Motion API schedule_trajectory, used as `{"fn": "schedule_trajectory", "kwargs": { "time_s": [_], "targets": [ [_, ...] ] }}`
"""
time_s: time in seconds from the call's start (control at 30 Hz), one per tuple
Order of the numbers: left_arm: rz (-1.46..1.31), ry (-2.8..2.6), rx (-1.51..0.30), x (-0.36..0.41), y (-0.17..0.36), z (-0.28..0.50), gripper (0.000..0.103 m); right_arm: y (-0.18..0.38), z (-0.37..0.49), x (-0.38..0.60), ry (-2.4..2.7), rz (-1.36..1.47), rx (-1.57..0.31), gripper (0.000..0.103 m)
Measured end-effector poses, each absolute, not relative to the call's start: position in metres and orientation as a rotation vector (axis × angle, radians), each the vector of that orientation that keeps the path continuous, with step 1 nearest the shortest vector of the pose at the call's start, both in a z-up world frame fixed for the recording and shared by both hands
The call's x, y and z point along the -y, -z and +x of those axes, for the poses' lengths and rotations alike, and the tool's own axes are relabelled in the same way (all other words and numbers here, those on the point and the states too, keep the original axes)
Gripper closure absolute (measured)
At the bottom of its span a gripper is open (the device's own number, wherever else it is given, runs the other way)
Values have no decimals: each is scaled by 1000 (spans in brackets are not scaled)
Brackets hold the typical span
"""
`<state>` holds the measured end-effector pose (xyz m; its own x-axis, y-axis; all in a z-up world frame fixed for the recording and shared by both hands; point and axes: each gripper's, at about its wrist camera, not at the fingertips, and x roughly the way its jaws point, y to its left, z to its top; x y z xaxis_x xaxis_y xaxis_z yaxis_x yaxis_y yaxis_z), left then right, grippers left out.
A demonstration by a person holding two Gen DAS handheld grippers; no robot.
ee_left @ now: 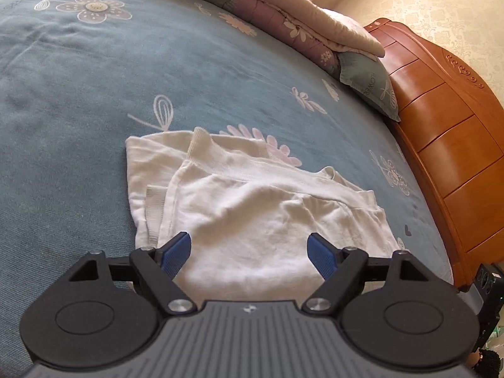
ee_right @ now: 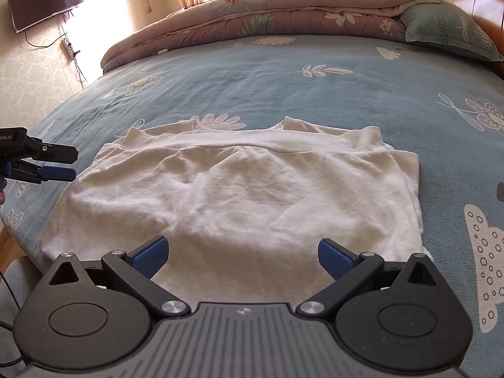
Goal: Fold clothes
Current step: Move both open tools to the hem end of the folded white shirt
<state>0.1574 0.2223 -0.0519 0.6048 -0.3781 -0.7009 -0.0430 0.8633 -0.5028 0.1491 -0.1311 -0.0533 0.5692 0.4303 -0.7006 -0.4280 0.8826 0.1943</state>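
Garment: folded white sweater [ee_right: 239, 195] lies near the bed's [ee_right: 283, 75] front edge.
Left gripper [ee_left: 250, 247]: jaws apart, empty, above the sweater.
Right gripper [ee_right: 242, 253]: jaws apart, empty, over the hem.

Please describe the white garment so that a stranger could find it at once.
Start from the bed's blue flowered sheet. Near its front edge, far from the rolled quilt, lies the white sweatshirt, partly folded. It is the only plain white cloth there, with a ribbed hem band across the top.
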Motion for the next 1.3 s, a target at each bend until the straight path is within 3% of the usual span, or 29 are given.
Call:
{"fn": "schedule_trajectory", "kwargs": {
  "time_s": [0.33, 0.7, 1.03, 1.3],
  "targets": [
    [-540, 243, -848, -240, 42, 138, 23, 42, 145, 115, -520, -34, -811, 0],
    [-744, 226, -822, -281, 75, 136, 22, 41, 136, 84, -576, -94, -830, 0],
    [-714, 320, -943, -266, 85, 108, 22, 39, 133, 77, -578, -127, -826, 0],
    [-760, 357, -779, -278, 49, 116, 18, 41, 132, 72, -588, -138, -832, 0]
  ]
}}
